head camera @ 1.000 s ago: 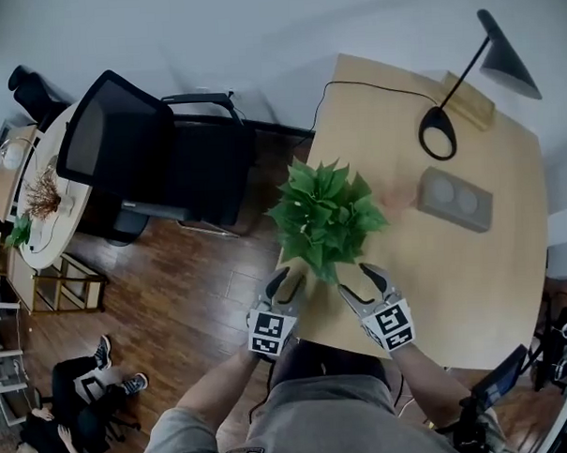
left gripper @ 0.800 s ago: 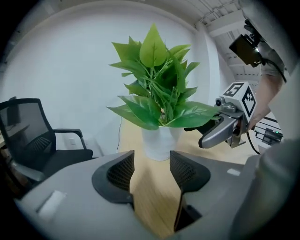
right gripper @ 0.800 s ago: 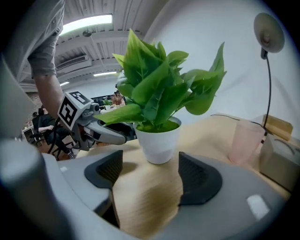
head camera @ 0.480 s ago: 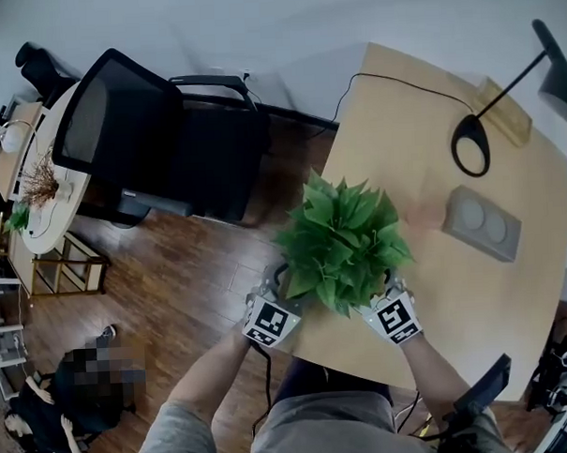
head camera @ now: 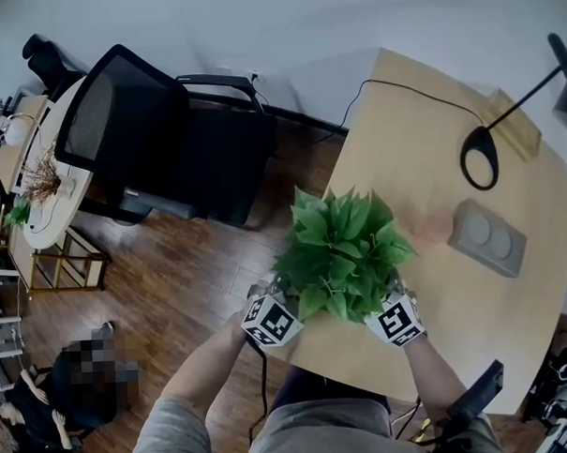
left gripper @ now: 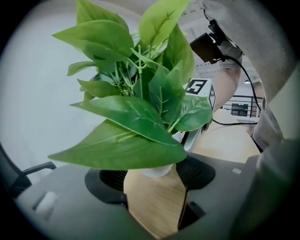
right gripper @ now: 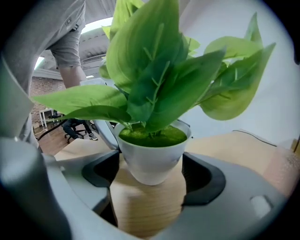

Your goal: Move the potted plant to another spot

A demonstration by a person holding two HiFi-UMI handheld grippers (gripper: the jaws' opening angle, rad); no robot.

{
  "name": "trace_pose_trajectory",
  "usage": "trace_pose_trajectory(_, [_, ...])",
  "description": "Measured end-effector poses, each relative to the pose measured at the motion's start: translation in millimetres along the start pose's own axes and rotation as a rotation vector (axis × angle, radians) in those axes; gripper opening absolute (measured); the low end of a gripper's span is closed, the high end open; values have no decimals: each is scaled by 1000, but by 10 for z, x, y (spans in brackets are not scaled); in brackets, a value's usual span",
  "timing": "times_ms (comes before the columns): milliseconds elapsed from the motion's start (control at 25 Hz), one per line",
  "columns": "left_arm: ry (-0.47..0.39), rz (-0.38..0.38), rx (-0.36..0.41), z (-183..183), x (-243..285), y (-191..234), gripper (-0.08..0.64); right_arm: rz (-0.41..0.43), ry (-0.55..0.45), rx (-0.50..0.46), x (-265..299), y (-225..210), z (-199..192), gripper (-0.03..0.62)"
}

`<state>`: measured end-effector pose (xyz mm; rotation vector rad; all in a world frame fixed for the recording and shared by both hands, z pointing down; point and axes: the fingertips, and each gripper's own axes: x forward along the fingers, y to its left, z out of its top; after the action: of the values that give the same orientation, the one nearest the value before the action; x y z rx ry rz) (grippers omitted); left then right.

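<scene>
The potted plant (head camera: 346,251), broad green leaves in a white pot (right gripper: 152,161), stands near the left front edge of the wooden table (head camera: 457,326). My left gripper (head camera: 275,292) reaches under the leaves from the left, my right gripper (head camera: 397,296) from the right. Both gripper views show the jaws spread wide, and they have just been opening. Between the left gripper's (left gripper: 151,185) pads only the pot's base (left gripper: 158,171) shows below the leaves. The right gripper's (right gripper: 150,190) pads flank the pot without pressing on it.
A black office chair (head camera: 158,142) stands left of the table on the wooden floor. On the table's far side are a black desk lamp (head camera: 487,151), its cable (head camera: 390,85) and a grey box (head camera: 486,235). Far left is a round table (head camera: 38,185).
Both grippers have moved forward from the table's front edge to either side of the pot, under the leaves, and their jaws stand wider. The plant has stayed on the table.
</scene>
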<state>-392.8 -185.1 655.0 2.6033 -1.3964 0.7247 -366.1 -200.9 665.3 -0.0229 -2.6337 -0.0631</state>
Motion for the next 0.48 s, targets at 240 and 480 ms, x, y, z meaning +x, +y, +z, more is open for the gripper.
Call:
trace_pose_trajectory(240, [4, -4, -25, 2, 20, -42, 310, -3, -15, 11, -30, -15, -22, 400])
trace_pose_trajectory(480, [-21, -11, -13, 218, -119, -40, 307, -16, -17, 26, -162, 14, 188, 400])
